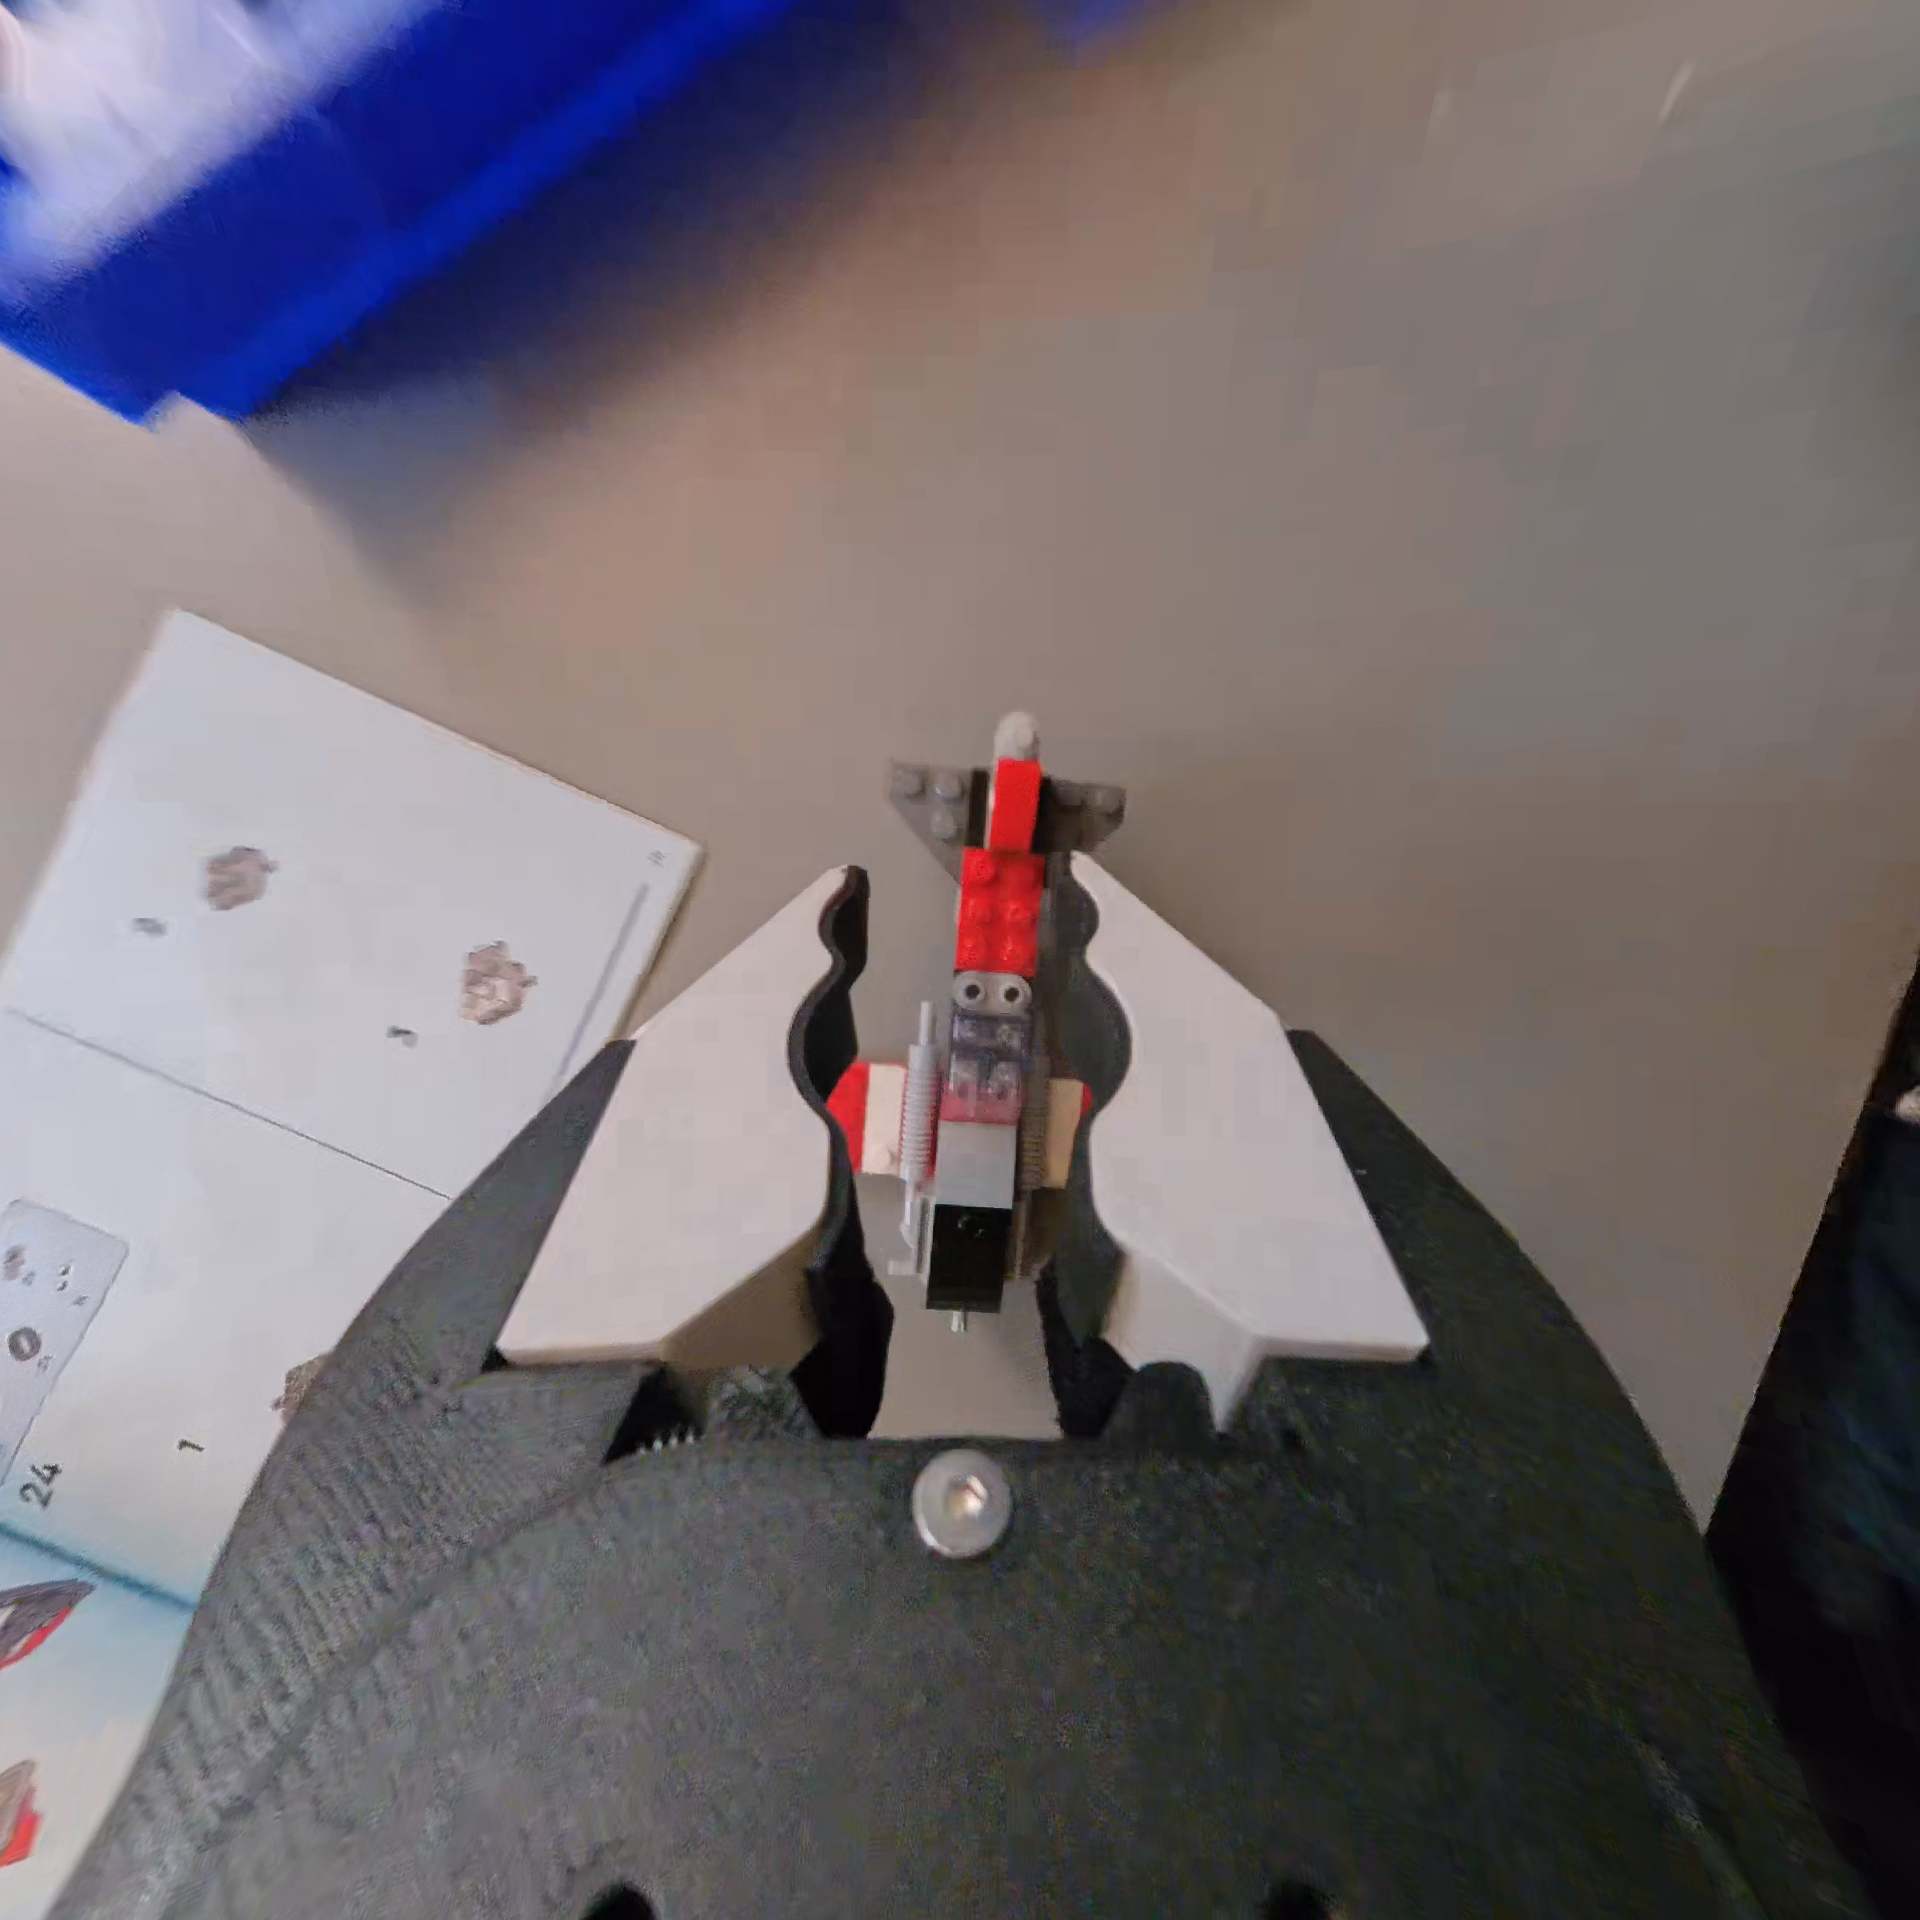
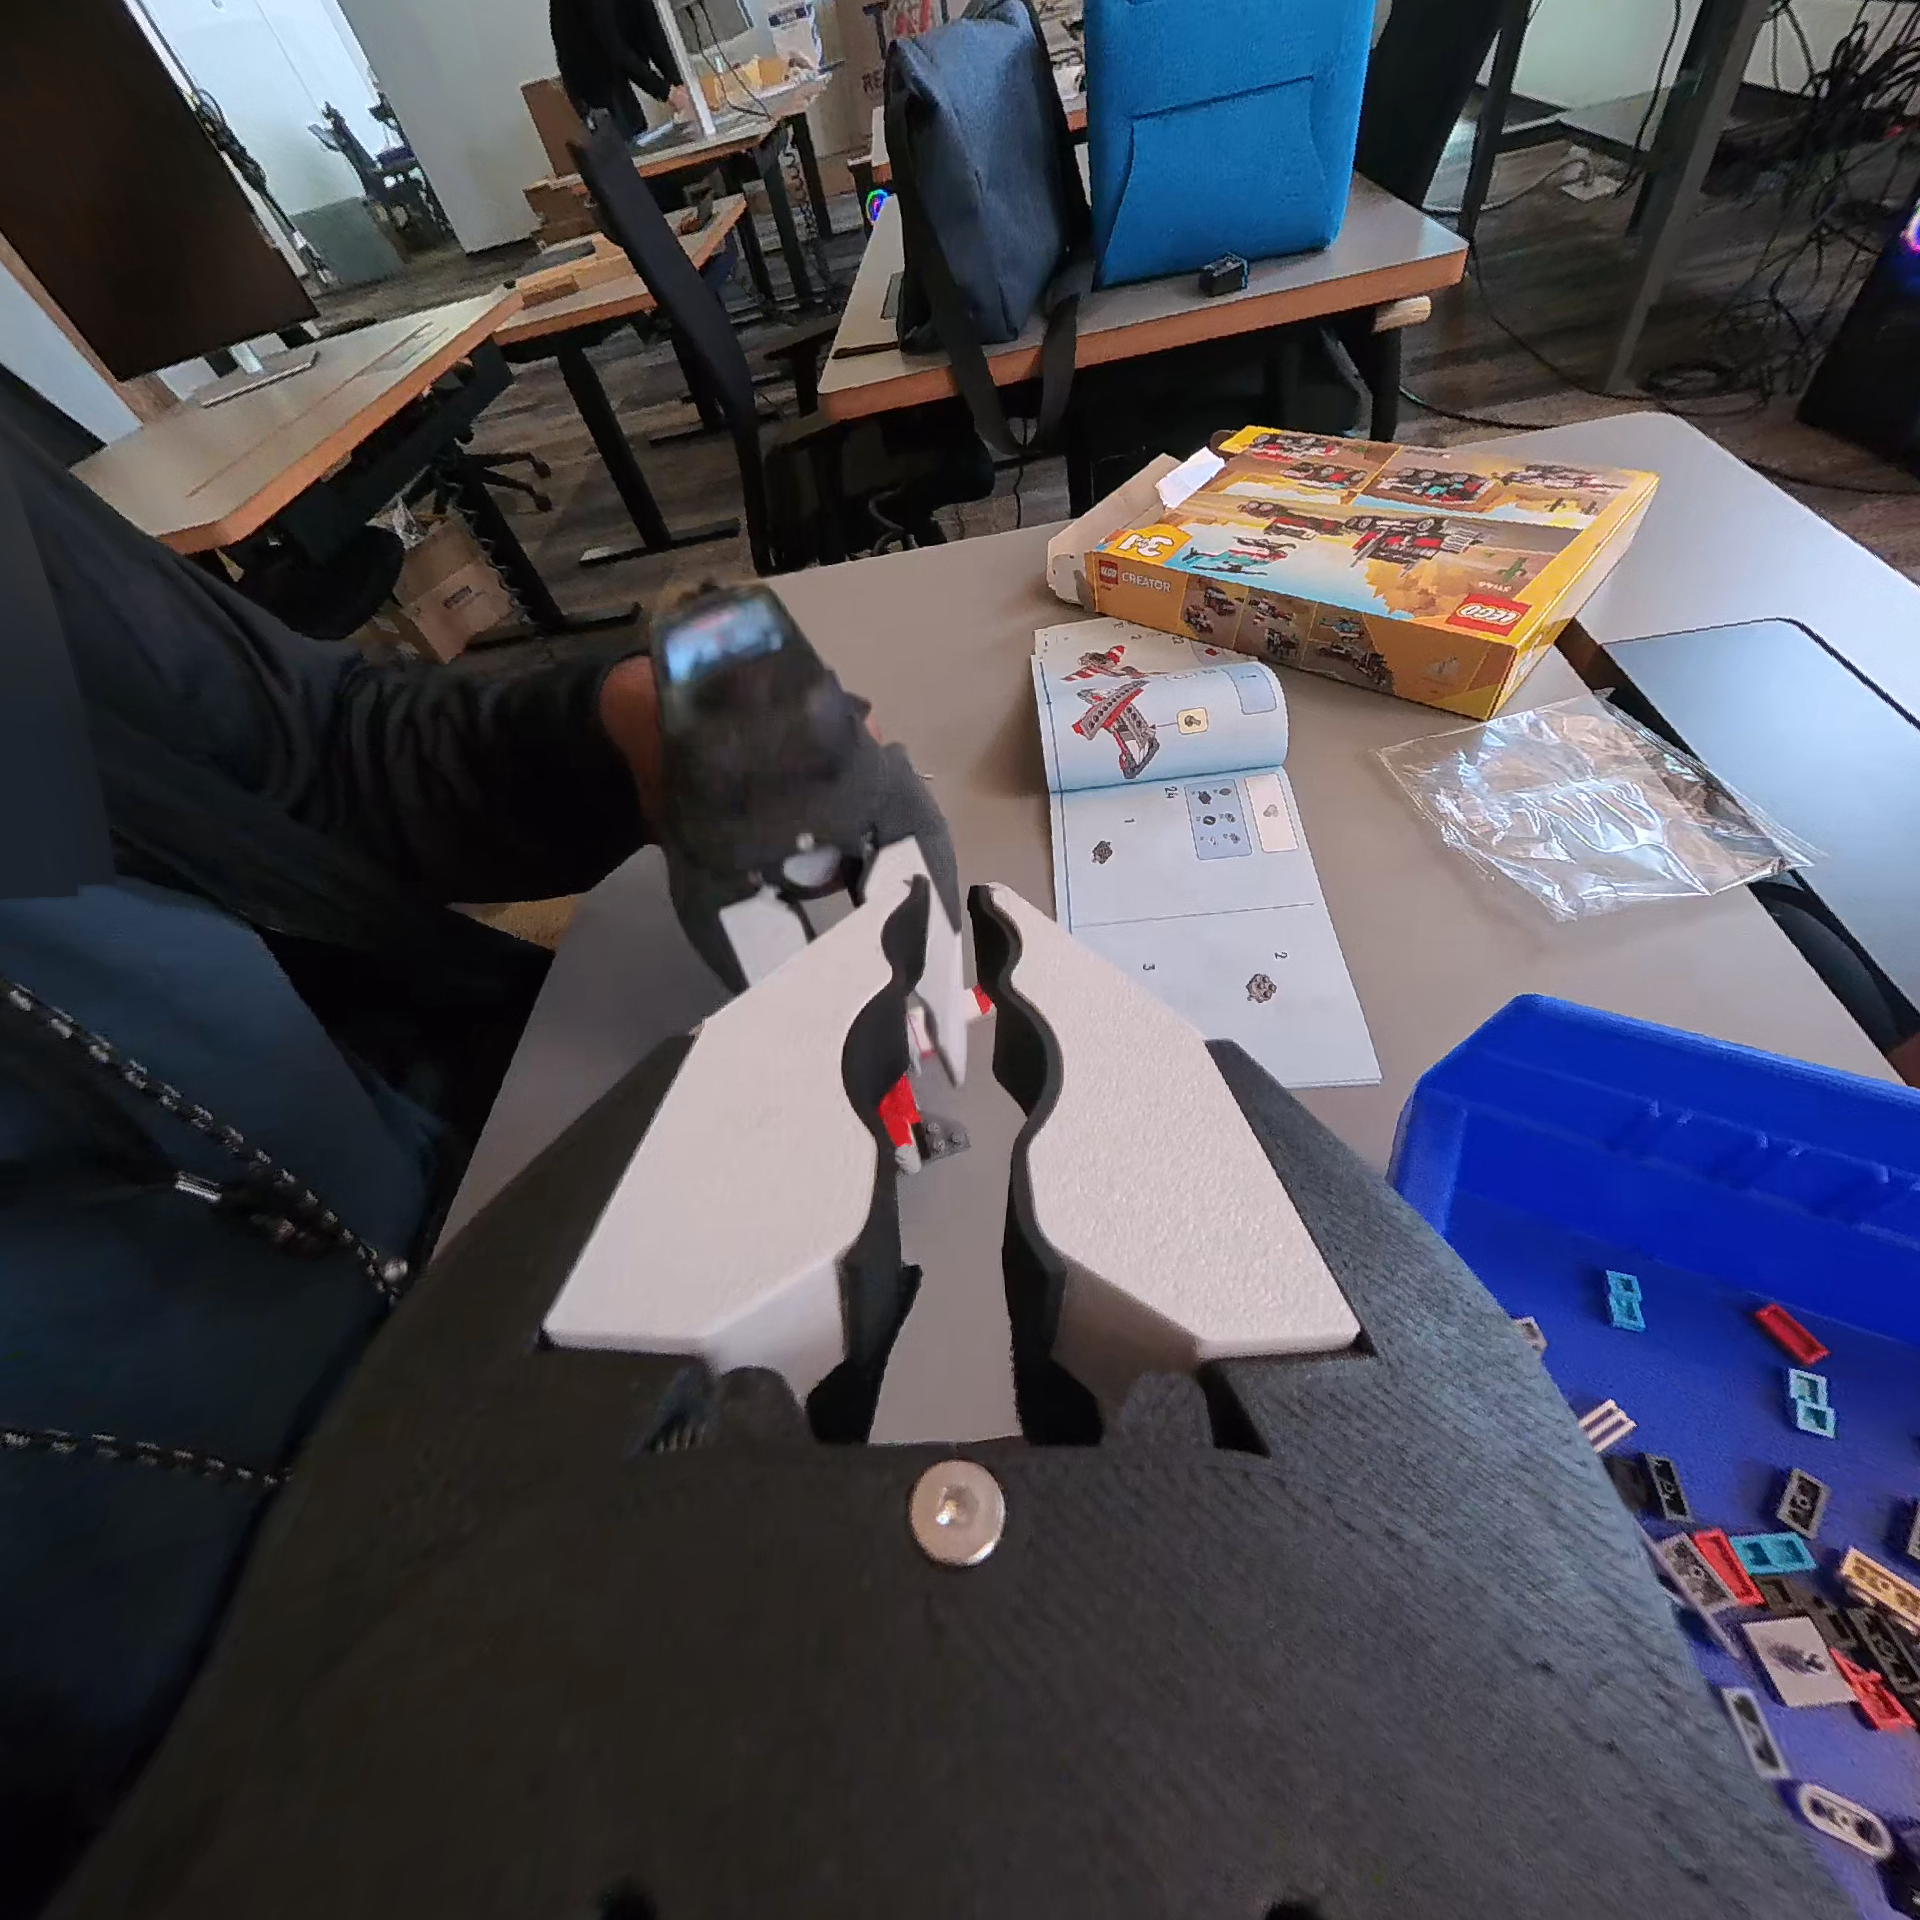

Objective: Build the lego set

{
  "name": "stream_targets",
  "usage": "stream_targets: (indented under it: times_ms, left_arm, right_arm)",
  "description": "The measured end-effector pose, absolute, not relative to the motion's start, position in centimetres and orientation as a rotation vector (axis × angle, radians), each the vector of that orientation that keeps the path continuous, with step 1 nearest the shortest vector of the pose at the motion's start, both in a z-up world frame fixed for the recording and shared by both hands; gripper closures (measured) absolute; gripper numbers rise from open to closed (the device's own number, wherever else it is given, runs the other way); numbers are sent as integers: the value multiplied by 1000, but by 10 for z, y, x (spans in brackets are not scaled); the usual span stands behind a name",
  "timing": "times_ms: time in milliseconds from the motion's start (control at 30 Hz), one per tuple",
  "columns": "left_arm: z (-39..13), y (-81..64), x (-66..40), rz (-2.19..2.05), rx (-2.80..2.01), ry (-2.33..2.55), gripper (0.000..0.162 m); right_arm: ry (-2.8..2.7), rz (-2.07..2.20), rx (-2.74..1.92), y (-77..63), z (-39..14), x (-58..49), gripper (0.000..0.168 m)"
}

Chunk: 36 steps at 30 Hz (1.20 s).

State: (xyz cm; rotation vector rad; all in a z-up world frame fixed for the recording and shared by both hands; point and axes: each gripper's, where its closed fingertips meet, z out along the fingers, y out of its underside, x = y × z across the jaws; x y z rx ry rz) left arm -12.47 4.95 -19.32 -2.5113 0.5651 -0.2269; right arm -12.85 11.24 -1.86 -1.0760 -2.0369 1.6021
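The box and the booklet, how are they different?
The box is yellow and thick with busy pictures; the booklet is pale blue, thin and mostly plain. The box lies farther away; the booklet lies open, nearer the blue bin. Both lie flat on the grey table.

Matt grey table [image 2: 1455, 966], crinkled glossy plastic bag [image 2: 1579, 805], paper booklet [image 2: 1195, 831] — rough, grainy black-and-white tool [image 2: 945, 904].

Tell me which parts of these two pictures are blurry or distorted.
Left wrist view: the blue bin is smeared by motion blur, while the lego model stays sharp. Right wrist view: the left hand-held gripper is blurred, the instruction booklet is crisp, and the far desks bend with wide-angle distortion.
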Motion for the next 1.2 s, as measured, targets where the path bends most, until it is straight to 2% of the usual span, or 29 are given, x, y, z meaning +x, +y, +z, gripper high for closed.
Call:
stream_targets:
  times_ms: [233,333,500,767,1200]
  left_arm:
    - [-76,57,-208,-132,-1782,228,127]
    - [-49,44,-269,-112,-1574,82,127]
    - [-51,20,-348,-46,-1375,-88,129]
    - [-67,-6,-373,-23,-1375,-164,129]
    - [-72,-8,-384,-61,-1383,-220,129]
  right_arm:
    - [-1834,1628,-1136,112,-38,-120,160]
    - [-1708,1588,-1184,113,-64,-109,157]
    - [-1573,1527,-1225,116,-84,-113,152]
    - [-1443,1464,-1330,121,-127,-120,142]
    - [-1282,1538,-1402,142,-121,-121,139]
